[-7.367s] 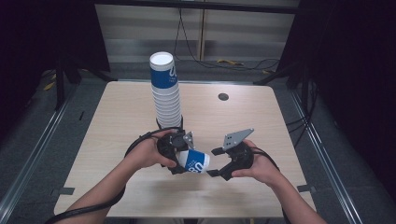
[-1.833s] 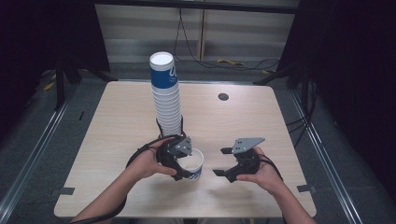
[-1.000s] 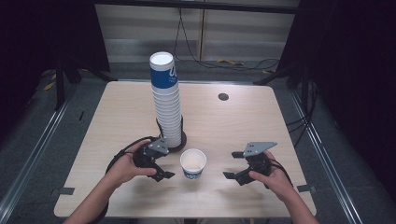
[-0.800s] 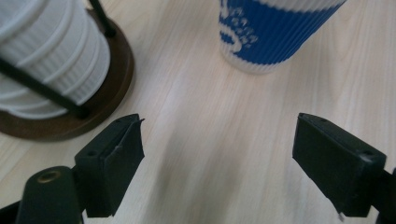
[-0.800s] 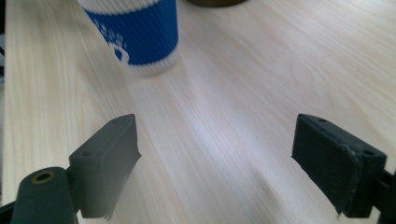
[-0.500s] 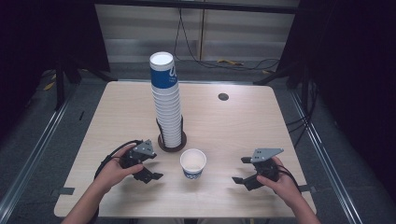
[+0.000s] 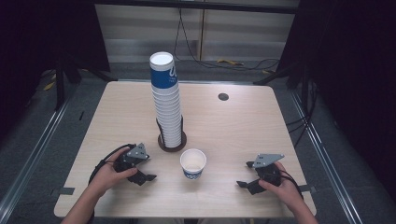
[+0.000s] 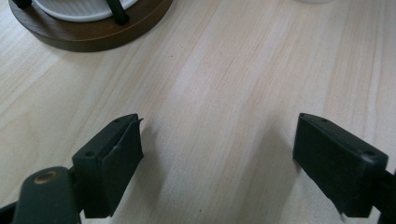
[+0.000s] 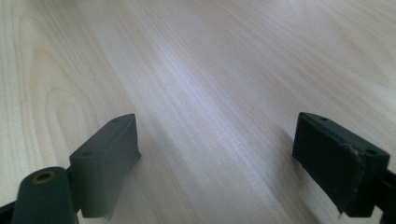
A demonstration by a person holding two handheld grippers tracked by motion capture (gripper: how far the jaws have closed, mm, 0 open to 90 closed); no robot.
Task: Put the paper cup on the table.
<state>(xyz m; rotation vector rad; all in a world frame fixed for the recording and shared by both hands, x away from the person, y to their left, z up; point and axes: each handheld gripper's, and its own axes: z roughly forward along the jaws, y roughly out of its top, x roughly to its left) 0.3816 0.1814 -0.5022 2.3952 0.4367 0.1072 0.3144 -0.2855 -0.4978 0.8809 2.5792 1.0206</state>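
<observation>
On the pale wooden table (image 7: pixel 233 126), near its front edge, a single paper cup (image 7: pixel 193 163) stands upright with its mouth open to the ceiling; it is white with a blue print low on its wall. Neither gripper touches the cup. Just behind the cup, and slightly to its left in the high view, a tall stack of cups (image 7: pixel 166 102) rises from a round dark wooden holder (image 7: pixel 172 141) with thin black posts; the topmost cup of the stack is wrapped in blue. The holder's rim (image 8: pixel 88 35) also appears at the upper left of the left gripper view, close ahead of the jaws.

To the left of the single cup, the left gripper (image 7: pixel 145 176) sits low over the table in the person's left hand (image 7: pixel 109 172), its tips turned toward the cup but clearly apart from it. Its jaws stand apart with nothing but bare wood between them, so it is released. A black cable loops from it beside the hand.

On the other side, the right gripper (image 7: pixel 246 175) is held by the right hand (image 7: pixel 280 186) near the front right of the table, well apart from the cup. Its jaws are likewise spread wide over bare wood grain, grasping nothing.

A small dark round grommet (image 7: pixel 223 96) lies in the tabletop toward the far right.
</observation>
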